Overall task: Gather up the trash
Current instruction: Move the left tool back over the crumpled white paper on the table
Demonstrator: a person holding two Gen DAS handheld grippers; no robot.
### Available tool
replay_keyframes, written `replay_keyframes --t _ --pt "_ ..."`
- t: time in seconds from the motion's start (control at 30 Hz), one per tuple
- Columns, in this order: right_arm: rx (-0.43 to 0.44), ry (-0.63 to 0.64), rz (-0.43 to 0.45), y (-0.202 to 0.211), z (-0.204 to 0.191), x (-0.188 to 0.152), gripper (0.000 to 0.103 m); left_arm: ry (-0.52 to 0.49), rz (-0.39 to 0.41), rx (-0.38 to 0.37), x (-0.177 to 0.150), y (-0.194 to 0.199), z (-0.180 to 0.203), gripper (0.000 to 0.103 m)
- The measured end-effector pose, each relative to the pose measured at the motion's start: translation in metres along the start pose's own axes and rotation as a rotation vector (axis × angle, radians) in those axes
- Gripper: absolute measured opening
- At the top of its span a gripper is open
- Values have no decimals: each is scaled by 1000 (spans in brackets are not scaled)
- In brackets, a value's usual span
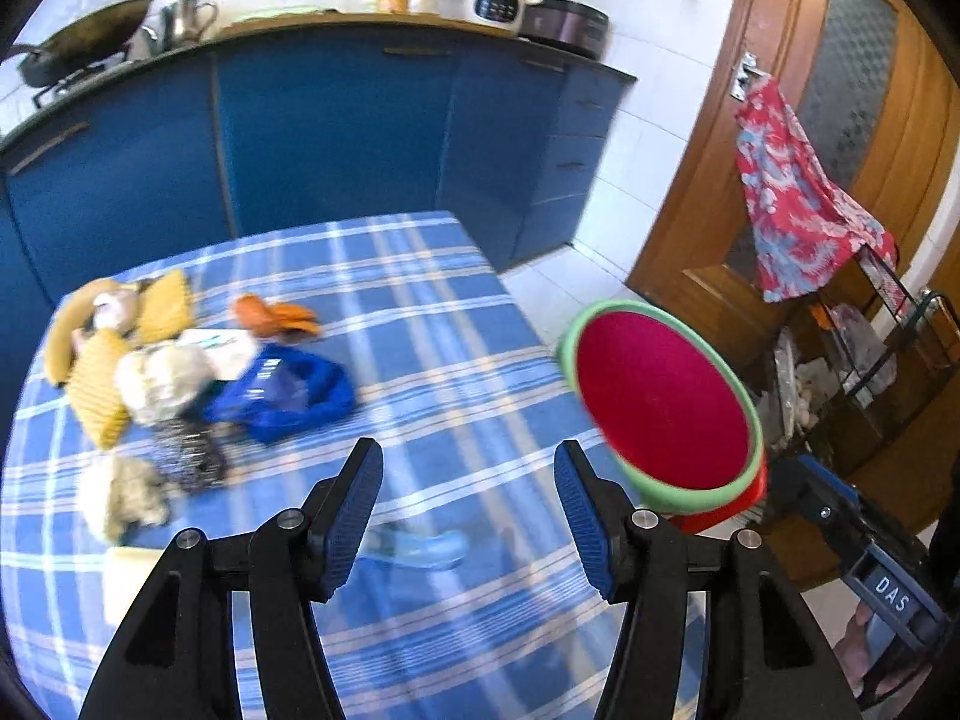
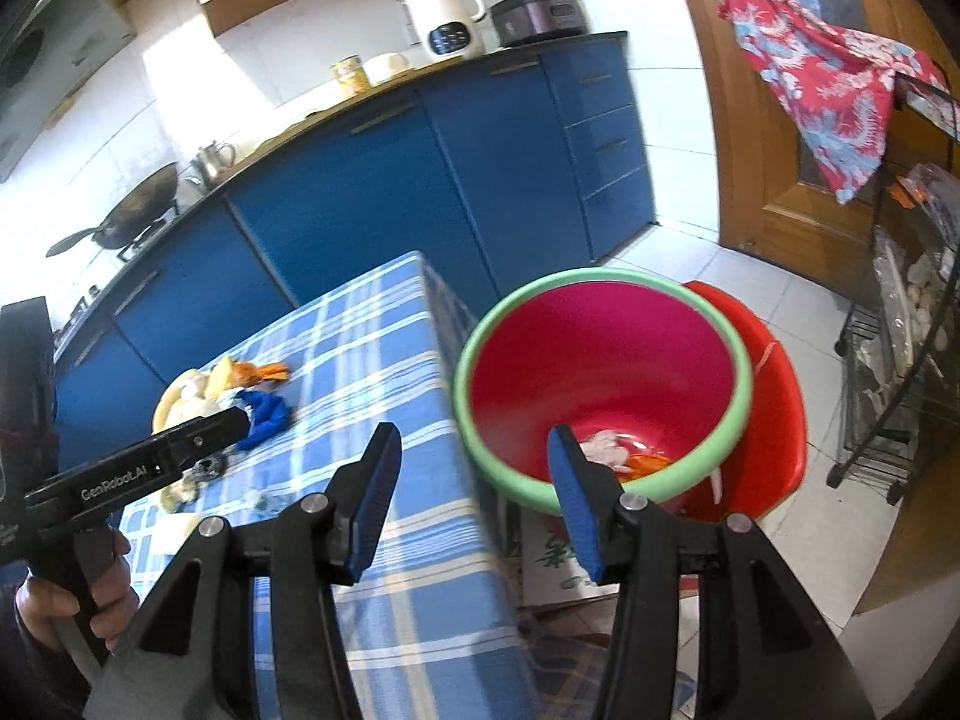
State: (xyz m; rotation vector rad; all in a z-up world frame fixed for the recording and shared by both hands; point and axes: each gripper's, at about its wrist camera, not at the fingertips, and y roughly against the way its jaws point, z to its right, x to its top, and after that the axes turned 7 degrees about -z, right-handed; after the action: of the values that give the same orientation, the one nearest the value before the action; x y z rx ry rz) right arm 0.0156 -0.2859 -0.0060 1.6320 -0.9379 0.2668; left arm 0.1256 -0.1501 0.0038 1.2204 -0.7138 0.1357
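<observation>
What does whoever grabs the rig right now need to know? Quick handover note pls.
Left gripper: open, empty, over the checked table.
Right gripper: open, empty, at the table's edge next to the bin.
Bin: red bucket with green rim, beside the table, on the floor side.
Done: a few scraps, pale and orange, already lie in the bucket's bottom.
Left: the trash pile on the table's far left, including yellow pieces, orange peel, blue wrapper, crumpled whitish wads, plus a pale blue bit near the left gripper.
</observation>
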Motion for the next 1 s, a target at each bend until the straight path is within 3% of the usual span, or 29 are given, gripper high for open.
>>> replay_keyframes --t 0.53,0.8,1.0 --pt "80 49 -88 -30 -56 -19 53 133 32 140 -28 32 -89 61" --pt "101 30 -116 -49 -78 -31 53 253 28 236 -44 26 -148 61" --pt "100 61 -179 -68 -98 -39 53 331 4 244 -50 10 -179 61"
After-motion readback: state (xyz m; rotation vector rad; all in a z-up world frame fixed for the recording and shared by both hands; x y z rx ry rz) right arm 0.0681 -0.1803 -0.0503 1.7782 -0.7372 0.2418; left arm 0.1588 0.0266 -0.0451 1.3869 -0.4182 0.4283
